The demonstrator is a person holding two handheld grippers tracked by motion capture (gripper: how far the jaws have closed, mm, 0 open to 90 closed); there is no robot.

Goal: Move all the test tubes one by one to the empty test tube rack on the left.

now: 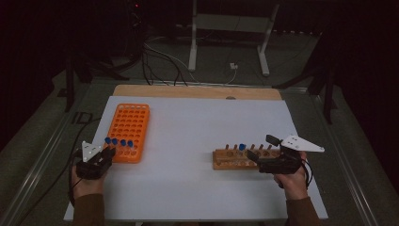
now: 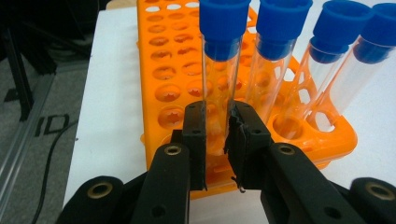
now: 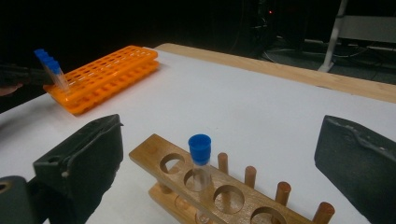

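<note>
The step in hand is the pick-up of a capped tube from the orange rack (image 1: 128,130) for transfer toward the wooden rack (image 1: 241,159). The left gripper (image 2: 217,140) has its two black jaws clamped on the clear body of the leftmost blue-capped tube (image 2: 218,70), low down, just above the rack's top plate; the tube stands upright in a near-row hole with three more capped tubes (image 2: 322,60) beside it. The right gripper (image 3: 219,163) holds nothing: its jaws stand wide apart on either side of the wooden rack, which already carries one blue-capped tube (image 3: 201,161) in its second hole. The next move, as judged from this layout, calls for a straight vertical lift (any tilt would drag the glass against the hole edge or knock the neighbouring tube), followed by a carry across the white table (image 1: 197,122) to a free hole. The left gripper view shows the contact itself, pads against glass, which the high view renders too small to confirm. The high view shows that the two racks sit well apart at opposite sides of the table. The right gripper view shows which wooden holes remain free and a row of pegs (image 3: 252,177) behind them.
</note>
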